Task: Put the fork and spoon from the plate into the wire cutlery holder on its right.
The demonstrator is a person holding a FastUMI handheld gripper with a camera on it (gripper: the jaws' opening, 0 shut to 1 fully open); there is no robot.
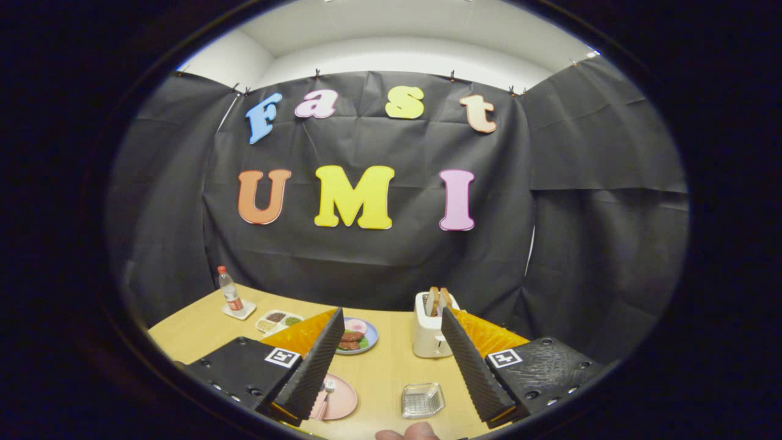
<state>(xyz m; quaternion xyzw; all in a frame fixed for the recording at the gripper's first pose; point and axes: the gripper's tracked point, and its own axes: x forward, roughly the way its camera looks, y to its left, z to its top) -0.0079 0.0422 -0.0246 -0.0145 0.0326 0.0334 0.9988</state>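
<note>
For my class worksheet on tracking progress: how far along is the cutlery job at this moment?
Done: nothing yet. The silver fork still lies on the round pink plate; the spoon cannot be made out beside it. In hand: nothing, since the black two-finger gripper is open above the wooden table, its fingers apart and pressing on nothing. Left: both pieces must go into the small wire cutlery holder, which looks empty.

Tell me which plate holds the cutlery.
The pink plate beside the open gripper's left finger holds the fork; the blue plate beyond carries food.
</note>
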